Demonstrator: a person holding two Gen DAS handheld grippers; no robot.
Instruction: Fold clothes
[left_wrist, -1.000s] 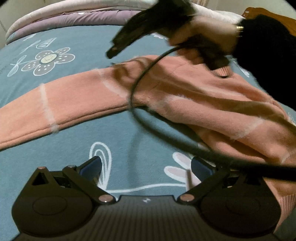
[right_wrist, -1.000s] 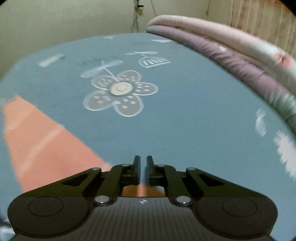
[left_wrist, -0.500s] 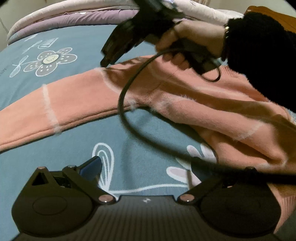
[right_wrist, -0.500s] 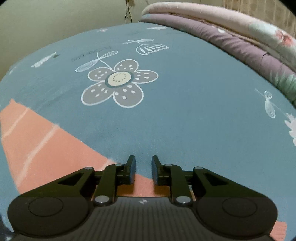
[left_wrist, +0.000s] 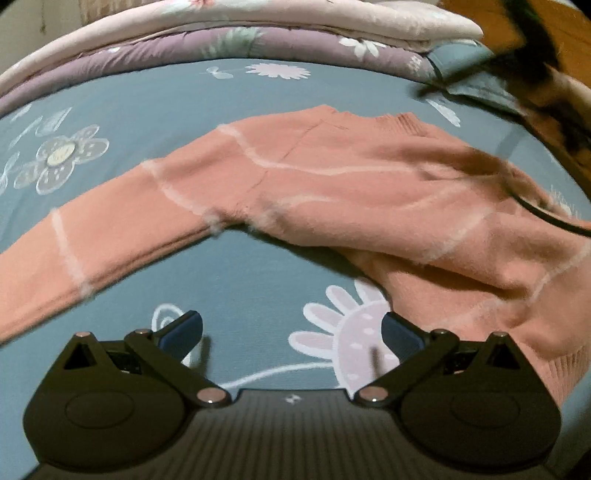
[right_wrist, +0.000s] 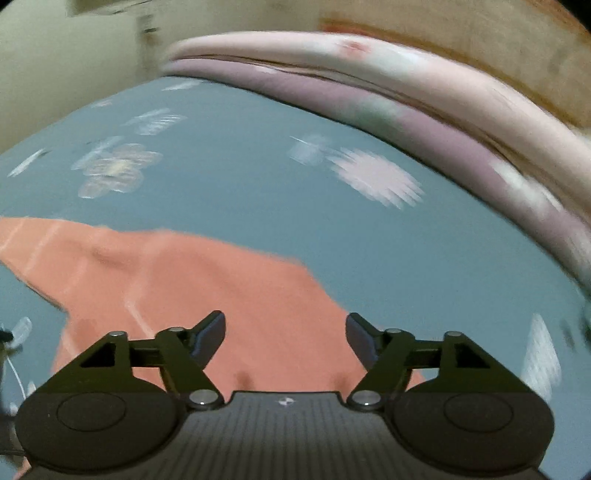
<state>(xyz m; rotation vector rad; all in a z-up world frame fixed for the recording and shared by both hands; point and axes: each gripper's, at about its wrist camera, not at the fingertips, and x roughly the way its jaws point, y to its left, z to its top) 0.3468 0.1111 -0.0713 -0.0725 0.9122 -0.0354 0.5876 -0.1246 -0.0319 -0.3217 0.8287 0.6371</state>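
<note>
— Where is the sweater?
— Spread on the bed; left claw apart, empty; right claw opening over what looks like its blurred shoulder, gripping nothing.

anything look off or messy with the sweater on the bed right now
Yes: the pink sweater is not flat. Its lower right body is bunched into overlapping folds, and a black cable trails across its right side.
</note>
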